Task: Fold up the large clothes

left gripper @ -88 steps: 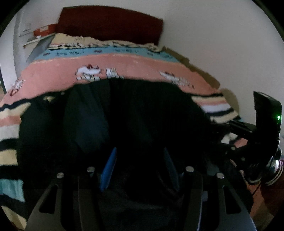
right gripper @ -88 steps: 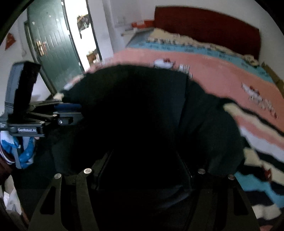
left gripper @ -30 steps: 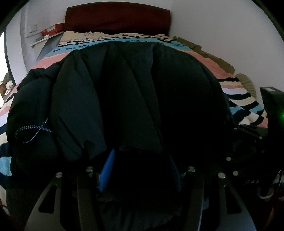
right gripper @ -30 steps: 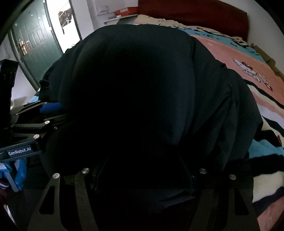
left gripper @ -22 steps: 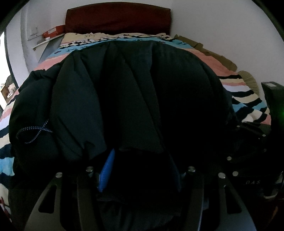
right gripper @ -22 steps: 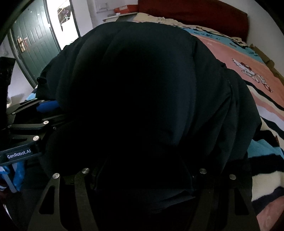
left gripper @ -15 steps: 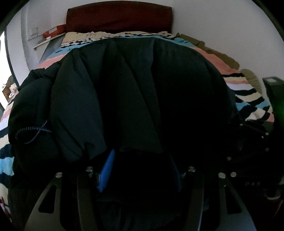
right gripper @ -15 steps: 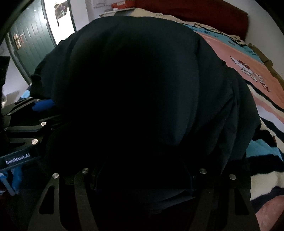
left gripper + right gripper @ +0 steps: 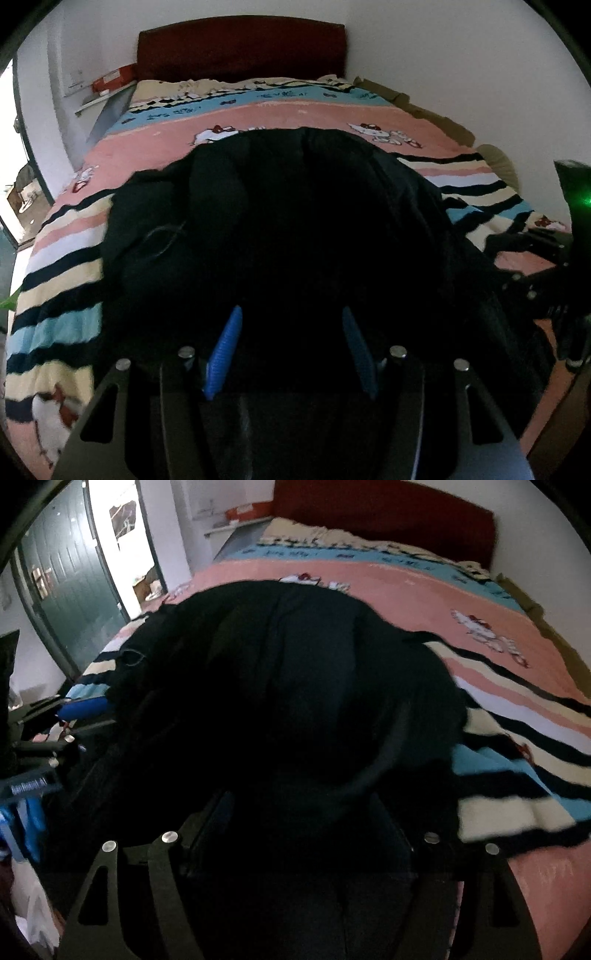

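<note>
Two hand-held grippers were mine to work with, and one big black jacket (image 9: 295, 221) lay heaped on the bed, over the striped blanket (image 9: 62, 266) near the foot edge. My left hand-held gripper (image 9: 291, 347) had its blue fingers (image 9: 225, 347) spread apart, with dark cloth bunched between them; whether they pinched it I could not tell. My right hand-held gripper (image 9: 306, 812) was buried in the jacket (image 9: 295, 686), its fingers too dark and covered for me to say whether they were apart or together.

Around the garment I saw the pink cartoon band of the blanket (image 9: 424, 602), the dark red headboard (image 9: 240, 48) at the far edge, and a wall shelf with an orange box (image 9: 112, 79) beside it. The jacket's bulk blocked most of the near half of the bed in both views.

Only my right view showed the green door (image 9: 70, 579) and the bright doorway, plus my left hand-held gripper (image 9: 74, 710) at the jacket's left side. Only my left view showed a green light (image 9: 583, 201) on the right unit, at the far right.
</note>
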`<state>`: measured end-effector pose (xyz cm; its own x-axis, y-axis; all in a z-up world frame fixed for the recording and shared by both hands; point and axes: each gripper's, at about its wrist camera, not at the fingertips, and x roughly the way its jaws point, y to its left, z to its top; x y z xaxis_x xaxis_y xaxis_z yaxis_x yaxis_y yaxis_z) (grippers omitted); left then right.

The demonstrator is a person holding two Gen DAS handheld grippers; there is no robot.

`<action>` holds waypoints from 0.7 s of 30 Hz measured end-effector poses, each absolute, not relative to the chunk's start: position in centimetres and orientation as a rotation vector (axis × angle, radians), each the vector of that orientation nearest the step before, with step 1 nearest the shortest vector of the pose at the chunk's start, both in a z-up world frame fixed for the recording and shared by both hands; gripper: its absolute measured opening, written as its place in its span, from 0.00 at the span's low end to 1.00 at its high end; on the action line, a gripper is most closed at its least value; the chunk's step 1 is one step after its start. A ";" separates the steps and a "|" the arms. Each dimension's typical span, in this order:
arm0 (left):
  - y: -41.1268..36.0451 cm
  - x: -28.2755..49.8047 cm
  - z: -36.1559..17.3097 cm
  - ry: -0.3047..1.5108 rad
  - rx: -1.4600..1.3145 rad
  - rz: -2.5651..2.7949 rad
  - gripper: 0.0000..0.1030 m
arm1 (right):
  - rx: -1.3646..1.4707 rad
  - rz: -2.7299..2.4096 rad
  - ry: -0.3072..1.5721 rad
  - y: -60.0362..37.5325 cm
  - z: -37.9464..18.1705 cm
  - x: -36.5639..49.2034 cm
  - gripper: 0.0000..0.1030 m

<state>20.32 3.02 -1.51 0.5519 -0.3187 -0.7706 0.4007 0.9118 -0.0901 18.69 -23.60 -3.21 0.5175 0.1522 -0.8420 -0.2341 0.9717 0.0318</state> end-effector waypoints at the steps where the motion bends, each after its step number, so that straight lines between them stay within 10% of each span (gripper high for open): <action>1: 3.7 19.6 -1.3 0.892 0.103 -0.421 0.53 | -0.085 0.227 0.991 -24.0 -2.8 17.5 0.74; 21: 21.2 8.9 -3.5 0.972 -0.184 -0.239 0.61 | 0.092 0.090 1.012 -36.1 -3.3 4.1 0.85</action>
<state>8.91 21.22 -3.52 0.5409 -0.2818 -0.7925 0.1179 0.9583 -0.2603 4.08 -36.15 -3.26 0.5268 0.1180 -0.8418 -0.0331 0.9924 0.1185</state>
